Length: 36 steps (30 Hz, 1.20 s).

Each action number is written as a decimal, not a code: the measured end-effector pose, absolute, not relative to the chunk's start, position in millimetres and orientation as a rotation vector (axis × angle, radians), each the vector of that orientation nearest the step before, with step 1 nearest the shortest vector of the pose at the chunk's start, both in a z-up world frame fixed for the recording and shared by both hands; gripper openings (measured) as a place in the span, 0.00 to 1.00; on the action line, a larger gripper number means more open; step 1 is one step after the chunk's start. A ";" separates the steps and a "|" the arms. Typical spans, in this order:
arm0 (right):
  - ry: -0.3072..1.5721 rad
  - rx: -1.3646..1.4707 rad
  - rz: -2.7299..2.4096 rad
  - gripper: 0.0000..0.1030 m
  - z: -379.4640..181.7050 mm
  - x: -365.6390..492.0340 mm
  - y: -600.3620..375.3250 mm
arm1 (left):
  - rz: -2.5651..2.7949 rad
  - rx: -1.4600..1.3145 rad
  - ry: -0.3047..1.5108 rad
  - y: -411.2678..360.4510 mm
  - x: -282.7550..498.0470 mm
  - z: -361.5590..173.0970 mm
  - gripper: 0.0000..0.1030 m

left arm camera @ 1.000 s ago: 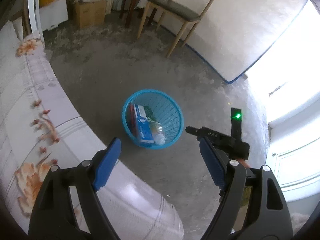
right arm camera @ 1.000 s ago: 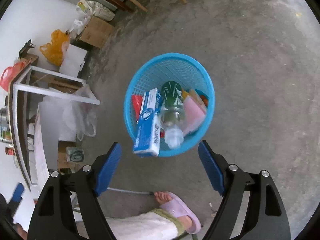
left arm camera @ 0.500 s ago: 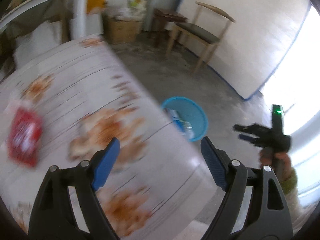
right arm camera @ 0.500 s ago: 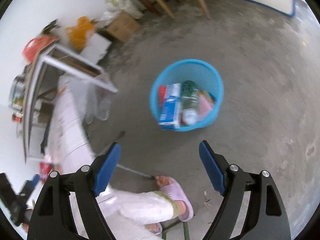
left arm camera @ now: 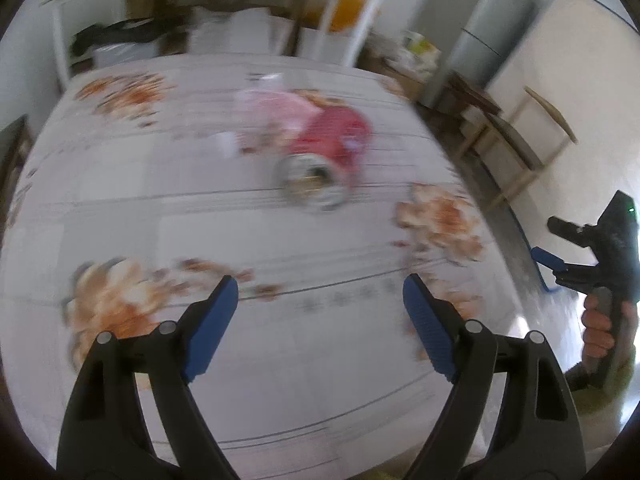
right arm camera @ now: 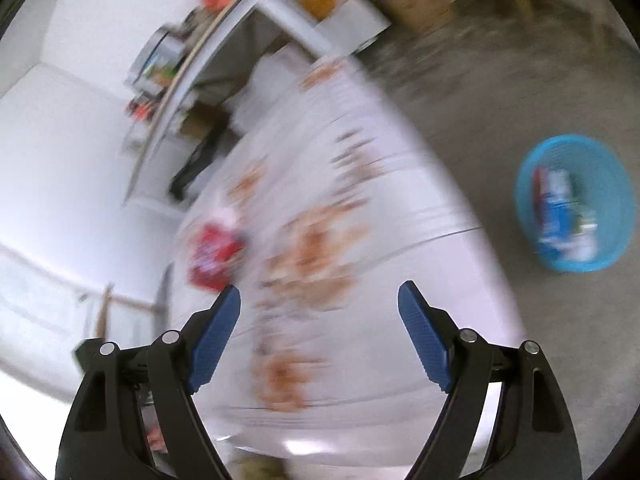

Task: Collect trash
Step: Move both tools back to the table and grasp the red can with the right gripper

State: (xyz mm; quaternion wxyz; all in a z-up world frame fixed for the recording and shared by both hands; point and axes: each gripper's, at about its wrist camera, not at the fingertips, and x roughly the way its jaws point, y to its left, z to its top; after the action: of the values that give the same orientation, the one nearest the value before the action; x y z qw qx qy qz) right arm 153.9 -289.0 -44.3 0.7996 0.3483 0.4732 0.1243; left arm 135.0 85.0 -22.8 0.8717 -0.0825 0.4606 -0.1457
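Each gripper has two black plastic arms with long cut-out slots, round silver screw heads near the joints, and ribbed blue pads on the inner faces of the fingers. That holds for the left gripper (left arm camera: pixel 320 296) and the right gripper (right arm camera: pixel 319 304) alike. Seen from the left wrist, the right one's black body carries a small green light, and the hand (left arm camera: pixel 600 326) gripping its grey handle seems to end in an olive-green cuff, though blur makes that uncertain.
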 end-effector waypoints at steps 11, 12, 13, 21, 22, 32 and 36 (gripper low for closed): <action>1.177 0.916 0.387 0.77 -60.5 232.1 -155.8 | -0.193 -0.227 0.921 132.8 127.7 -31.9 0.78; 1.185 0.931 0.366 0.77 -64.0 237.9 -150.4 | -0.192 -0.234 0.915 136.9 126.9 -31.7 0.78; 1.197 0.945 0.339 0.77 -67.5 243.1 -145.7 | -0.191 -0.240 0.913 139.8 126.3 -31.5 0.78; 1.220 0.982 0.196 0.77 -85.8 261.5 -108.0 | -0.174 -0.323 0.908 167.8 124.0 -34.7 0.78; 1.229 0.987 0.173 0.77 -89.6 262.0 -104.8 | -0.174 -0.328 0.909 169.7 123.6 -35.6 0.78; 1.192 0.933 0.170 0.63 -93.5 263.3 -93.3 | -0.186 -0.361 0.913 179.1 115.0 -41.2 0.78; 1.185 0.873 0.184 0.63 -86.4 247.9 -103.9 | -0.190 -0.362 0.906 179.6 111.7 -41.1 0.78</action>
State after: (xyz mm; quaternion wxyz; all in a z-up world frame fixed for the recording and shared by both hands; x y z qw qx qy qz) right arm 247.9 -103.9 -86.4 0.7374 0.3977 0.5395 0.0839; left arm 111.7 179.6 -41.1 0.8789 -0.1737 0.4347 -0.0913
